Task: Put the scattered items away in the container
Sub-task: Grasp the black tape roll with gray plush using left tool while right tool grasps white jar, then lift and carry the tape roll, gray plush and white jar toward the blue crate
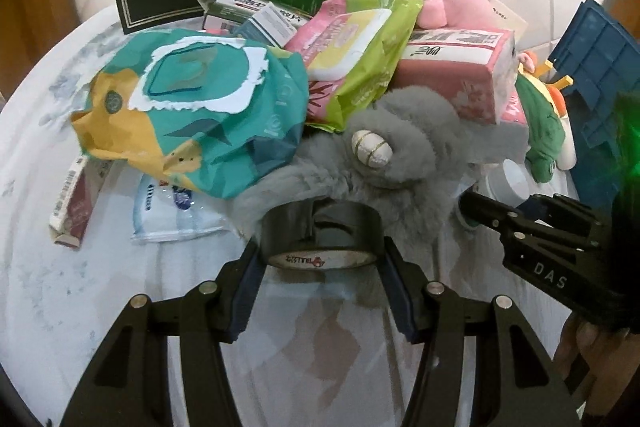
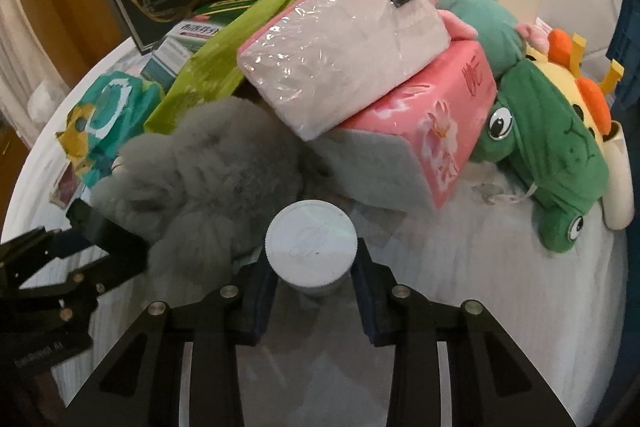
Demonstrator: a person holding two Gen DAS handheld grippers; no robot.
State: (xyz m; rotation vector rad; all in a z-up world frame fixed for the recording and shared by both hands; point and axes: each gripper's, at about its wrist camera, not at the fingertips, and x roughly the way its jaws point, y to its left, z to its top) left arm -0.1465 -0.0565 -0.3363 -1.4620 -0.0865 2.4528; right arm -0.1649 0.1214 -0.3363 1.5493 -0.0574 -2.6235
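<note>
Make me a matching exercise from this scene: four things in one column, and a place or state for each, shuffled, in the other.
Things:
1. black tape roll
2. white-capped jar
3. clear-wrapped tissue pack
4. green frog plush

Places or states:
A. lying on top of the pink tissue box
B. between the left gripper fingers
C. far right, beside the pink box
D. between the right gripper fingers

Pairs: 1-B, 2-D, 3-A, 4-C

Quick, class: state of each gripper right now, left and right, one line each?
Left gripper: closed on the black tape roll.
Right gripper: closed on the white-lidded jar.
</note>
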